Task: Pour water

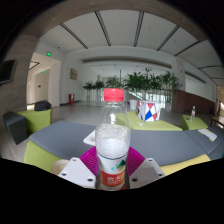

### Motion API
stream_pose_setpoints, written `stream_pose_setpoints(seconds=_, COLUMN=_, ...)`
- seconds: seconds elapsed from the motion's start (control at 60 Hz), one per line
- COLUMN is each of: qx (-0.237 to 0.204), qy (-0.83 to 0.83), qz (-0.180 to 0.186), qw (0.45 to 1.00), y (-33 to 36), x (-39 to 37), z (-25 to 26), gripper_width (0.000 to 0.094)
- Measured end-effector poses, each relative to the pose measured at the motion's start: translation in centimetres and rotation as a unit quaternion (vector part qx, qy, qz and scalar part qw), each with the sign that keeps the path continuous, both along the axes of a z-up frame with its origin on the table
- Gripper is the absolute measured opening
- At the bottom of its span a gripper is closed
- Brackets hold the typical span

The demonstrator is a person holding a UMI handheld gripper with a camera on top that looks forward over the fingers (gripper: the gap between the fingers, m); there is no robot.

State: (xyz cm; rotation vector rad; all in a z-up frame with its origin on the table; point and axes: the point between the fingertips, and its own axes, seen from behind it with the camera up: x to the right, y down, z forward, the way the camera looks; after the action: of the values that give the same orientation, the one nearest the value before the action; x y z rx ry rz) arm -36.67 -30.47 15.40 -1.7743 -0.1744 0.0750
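Single gripper view: wide-angle camera mounted on the gripper [113, 168], facing forward along its two fingers, very near the water bottle [113, 138] between them; it looks level over a grey table [60, 138] into a lobby with potted plants [140, 82] and a panelled ceiling [120, 25]

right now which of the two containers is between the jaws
The clear water bottle with the red label and white cap, held upright between the jaws. The other, a white cup with red and blue markings, stands beyond it on the grey table.
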Motion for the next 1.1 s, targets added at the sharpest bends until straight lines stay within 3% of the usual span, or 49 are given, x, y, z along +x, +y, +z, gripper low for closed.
stream_pose_setpoints(seconds=0.233, qx=-0.043, qy=-0.011, qz=-0.009, qw=0.999, y=-0.3, x=0.7, z=-7.0, gripper_width=0.034)
stream_pose_setpoints(seconds=0.267, qx=-0.013, qy=-0.008, qz=-0.007, qw=1.0, y=0.2, x=1.1, z=-7.3, gripper_width=0.0328)
stream_pose_setpoints(seconds=0.367, qx=-0.007, qy=-0.009, qz=-0.008, qw=1.0, y=0.0, x=1.5, z=-6.7, gripper_width=0.039)
stream_pose_setpoints(seconds=0.517, qx=-0.041, qy=-0.002, qz=-0.016, qw=0.999, y=-0.4, x=1.3, z=-7.2, gripper_width=0.0548)
stream_pose_setpoints(seconds=0.617, qx=-0.068, qy=0.001, qz=-0.027, qw=0.997, y=-1.9, x=1.7, z=-7.3, gripper_width=0.0878)
stream_pose_setpoints(seconds=0.65, qx=-0.077, qy=-0.003, qz=-0.038, qw=0.996, y=-2.7, x=2.1, z=-7.1, gripper_width=0.0833)
stream_pose_setpoints(seconds=0.85, qx=-0.102, qy=-0.019, qz=-0.07, qw=0.992, y=-9.6, x=2.8, z=-4.8, gripper_width=0.0855)
stream_pose_setpoints(seconds=1.1, qx=-0.099, qy=-0.033, qz=-0.067, qw=0.992, y=-18.7, x=1.4, z=-1.5, gripper_width=0.085)
